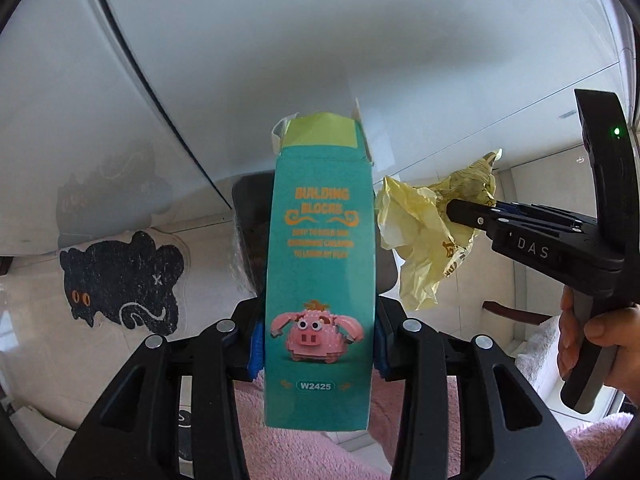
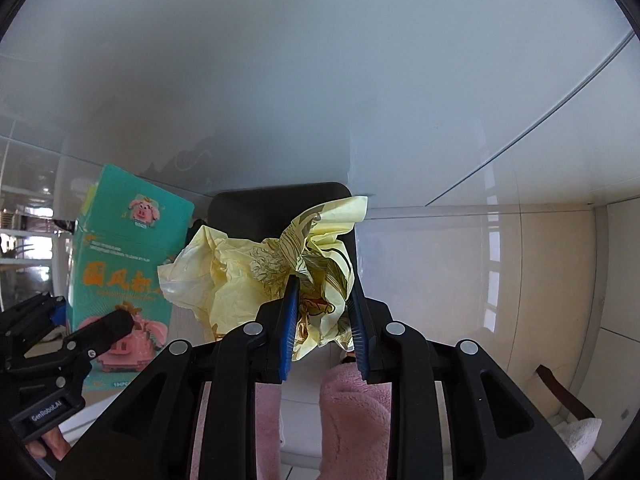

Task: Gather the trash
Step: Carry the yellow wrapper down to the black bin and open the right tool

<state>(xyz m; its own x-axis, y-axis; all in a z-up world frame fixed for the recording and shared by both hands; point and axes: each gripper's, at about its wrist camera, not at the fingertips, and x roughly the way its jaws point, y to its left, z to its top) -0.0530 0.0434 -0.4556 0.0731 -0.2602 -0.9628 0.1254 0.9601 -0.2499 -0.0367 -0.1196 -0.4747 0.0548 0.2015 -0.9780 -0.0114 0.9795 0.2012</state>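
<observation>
L gripper [image 1: 318, 350] clamped mid-body on stiff, likely light teal carton [image 1: 320, 264]; R gripper [image 2: 325, 320] pinching soft, crushable yellow wrapper [image 2: 256, 264] w/ bunched centre safest hold.

A black cat-shaped mat [image 1: 120, 282] is lying on the pale tiled floor [image 1: 80, 364] at lower left, while pink fleece [image 2: 352, 412] is showing along the bottom edge.
</observation>
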